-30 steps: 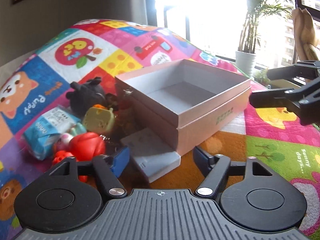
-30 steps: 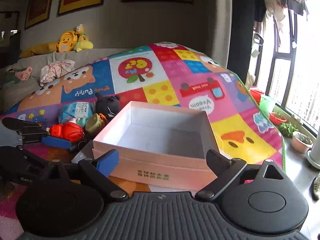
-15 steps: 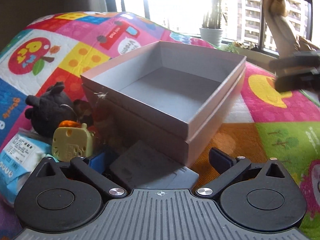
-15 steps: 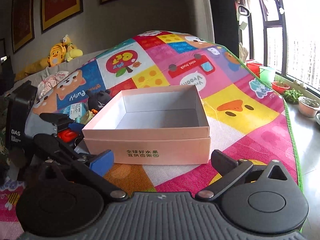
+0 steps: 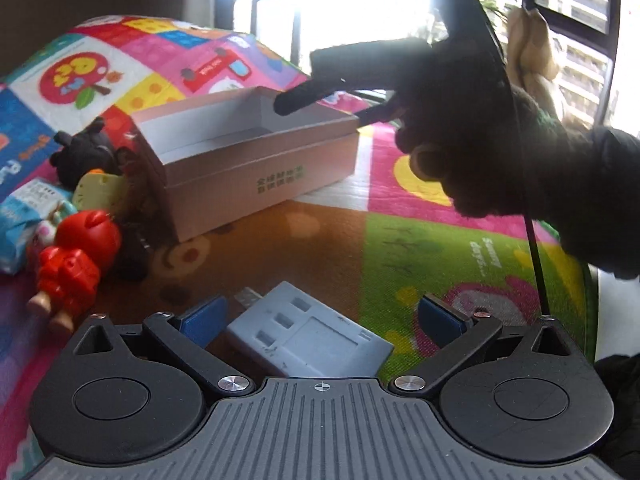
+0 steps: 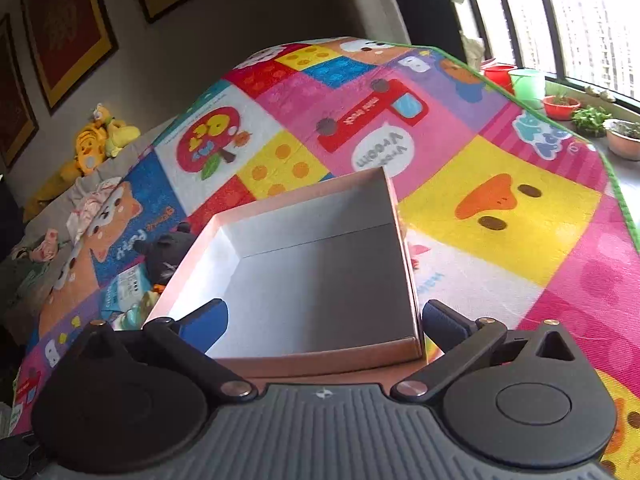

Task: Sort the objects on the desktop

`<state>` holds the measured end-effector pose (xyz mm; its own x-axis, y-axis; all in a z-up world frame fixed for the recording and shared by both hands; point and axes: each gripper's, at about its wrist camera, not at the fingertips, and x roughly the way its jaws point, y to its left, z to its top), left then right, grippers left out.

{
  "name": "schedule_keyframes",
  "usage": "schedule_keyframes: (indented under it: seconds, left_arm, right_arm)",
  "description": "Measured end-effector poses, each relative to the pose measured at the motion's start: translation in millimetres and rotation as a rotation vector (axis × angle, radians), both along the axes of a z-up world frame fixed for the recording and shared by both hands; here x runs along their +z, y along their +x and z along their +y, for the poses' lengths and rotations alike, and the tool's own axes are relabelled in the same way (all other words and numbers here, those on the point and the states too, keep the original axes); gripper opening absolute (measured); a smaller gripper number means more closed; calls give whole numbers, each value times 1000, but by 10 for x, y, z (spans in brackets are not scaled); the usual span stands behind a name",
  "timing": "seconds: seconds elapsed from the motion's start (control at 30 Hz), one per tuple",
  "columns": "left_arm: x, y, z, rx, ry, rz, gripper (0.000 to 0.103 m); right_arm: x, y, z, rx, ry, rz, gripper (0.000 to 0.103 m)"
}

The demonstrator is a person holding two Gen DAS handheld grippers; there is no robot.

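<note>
A grey plug adapter (image 5: 308, 336) lies on the play mat between the blue pads of my left gripper (image 5: 322, 316), which is open and not pressing it. Left of it sit a red figurine (image 5: 76, 256), a yellow-green toy (image 5: 100, 192), a black plush (image 5: 84, 152) and a blue packet (image 5: 20, 216). The pink box (image 5: 256, 160) stands behind, empty. My right gripper (image 5: 298, 82), held by a dark-gloved hand (image 5: 480, 140), hovers over the box's far side. In the right wrist view my right gripper (image 6: 324, 318) is open above the box's (image 6: 288, 356) near edge, nothing between its fingers.
The colourful play mat (image 6: 500, 200) covers the surface and ends at a green edge on the right. Plant pots (image 6: 560, 104) line the windowsill beyond. A yellow plush tiger (image 6: 96, 144) and crumpled cloth lie on a sofa at far left.
My left gripper has drawn back from the box and its jaws have widened; the adapter now lies between them. My right gripper has rolled and come in over the box.
</note>
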<state>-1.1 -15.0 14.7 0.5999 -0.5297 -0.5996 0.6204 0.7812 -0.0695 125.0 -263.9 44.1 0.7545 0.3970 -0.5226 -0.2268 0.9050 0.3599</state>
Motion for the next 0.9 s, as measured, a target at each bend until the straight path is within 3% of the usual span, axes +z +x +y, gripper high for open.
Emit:
schedule_keyframes:
  seconds: [0.13, 0.2, 0.3, 0.4, 0.53, 0.67, 0.73, 0.83, 0.9]
  left_arm:
    - [166, -105, 332, 184, -15, -81, 103]
    - [225, -102, 520, 299, -23, -97, 103]
    - [271, 39, 730, 501, -19, -100, 103]
    - [285, 153, 810, 573, -23, -89, 103]
    - [236, 150, 767, 584, 48, -116, 103]
    - [149, 218, 725, 598, 70, -115, 103]
    - [111, 327, 704, 617, 73, -110, 103]
    - [72, 500, 692, 650, 78, -88, 103]
    - [60, 598, 707, 661, 68, -65, 103]
  right_arm:
    - [231, -385, 280, 26, -156, -126, 103]
    - [305, -660, 480, 161, -203, -146, 103]
    - [200, -981, 845, 395, -208, -89, 103]
    - [-47, -1237, 1219, 500, -338, -87, 103]
    - [-253, -1407, 1278, 473, -578, -171, 103]
    - [-285, -1292, 971, 245, -720, -213, 103]
    - [-240, -1164, 713, 150, -615, -153, 103]
    - [-200, -1071, 349, 77, -374, -63, 103]
    - [-253, -1059, 216, 40, -280, -36, 103]
